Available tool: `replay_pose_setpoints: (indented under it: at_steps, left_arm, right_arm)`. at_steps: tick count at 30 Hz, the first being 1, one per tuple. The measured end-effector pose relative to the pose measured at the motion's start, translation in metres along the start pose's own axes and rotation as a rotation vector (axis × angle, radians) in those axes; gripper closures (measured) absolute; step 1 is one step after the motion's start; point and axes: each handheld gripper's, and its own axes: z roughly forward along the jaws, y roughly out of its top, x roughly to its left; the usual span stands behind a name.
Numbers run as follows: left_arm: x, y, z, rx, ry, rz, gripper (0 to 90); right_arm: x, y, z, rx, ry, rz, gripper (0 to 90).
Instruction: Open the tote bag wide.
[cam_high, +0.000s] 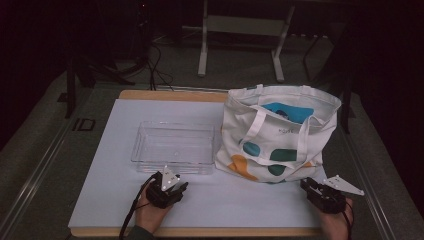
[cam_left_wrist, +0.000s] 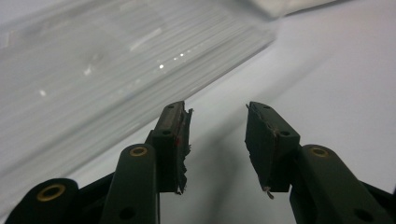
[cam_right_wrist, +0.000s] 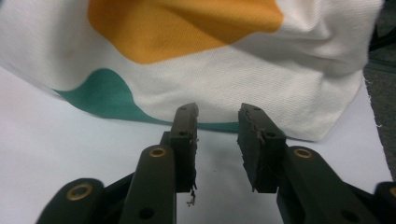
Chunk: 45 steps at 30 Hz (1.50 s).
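1. Resting near the tote bag (cam_high: 277, 135), both grippers sit empty: left gripper (cam_high: 181, 189) and right gripper (cam_high: 306, 185) have jaws parted.
2. Clear tray (cam_high: 172, 147), left of the bag, holds nothing; unpacking looks unstarted.

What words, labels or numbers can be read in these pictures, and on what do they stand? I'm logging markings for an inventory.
"ID": dark letters on the grey floor left of the white table top.
Small dark print on the white cloth tote bag with teal and orange patches, below its opening: too small and blurred to read.
Clear plastic rectangular tray: no text visible.
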Motion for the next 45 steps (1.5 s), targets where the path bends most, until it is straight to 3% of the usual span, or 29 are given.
replay_pose_setpoints:
  at_steps: [3, 8, 12, 15, 20, 24, 26, 31, 32, 38, 45]
  left_arm:
    - [-0.002, 0.007, -0.009, -0.008, 0.014, 0.019, 57.9]
    - [-0.001, 0.019, -0.022, -0.045, -0.009, 0.026, 57.6]
    - [0.001, 0.031, -0.027, -0.072, -0.031, 0.029, 57.7]
    - [0.002, 0.041, -0.029, -0.092, -0.047, 0.022, 58.1]
    - [0.005, 0.056, -0.027, -0.106, -0.075, 0.041, 57.8]
    - [0.008, 0.063, -0.024, -0.108, -0.084, 0.036, 57.9]
    - [0.011, 0.068, -0.022, -0.114, -0.095, 0.022, 57.8]
    - [0.013, 0.075, -0.021, -0.115, -0.097, 0.025, 57.5]
    - [0.015, 0.079, -0.019, -0.110, -0.095, 0.031, 57.3]
    - [0.017, 0.090, -0.017, -0.106, -0.086, 0.048, 56.9]
    - [0.016, 0.107, -0.011, -0.112, -0.093, 0.074, 56.7]
  right_arm:
    - [-0.001, 0.002, -0.005, 0.002, 0.033, 0.019, 71.6]
    - [-0.001, 0.008, -0.014, -0.020, 0.063, 0.057, 79.0]
    - [0.001, 0.016, -0.021, -0.042, 0.073, 0.055, 89.3]
    - [0.002, 0.024, -0.022, -0.046, 0.067, 0.041, 89.6]
    - [-0.003, 0.039, -0.027, -0.078, 0.079, 0.071, 73.3]
    - [-0.005, 0.050, -0.030, -0.086, 0.095, 0.076, 66.2]
    - [-0.008, 0.061, -0.030, -0.083, 0.093, 0.080, 57.2]
    - [-0.014, 0.069, -0.029, -0.100, 0.094, 0.103, 55.6]
    - [-0.021, 0.076, -0.026, -0.111, 0.107, 0.108, 51.8]
    - [-0.027, 0.085, -0.022, -0.110, 0.116, 0.086, 45.6]
    - [-0.035, 0.093, -0.016, -0.099, 0.148, 0.065, 46.1]
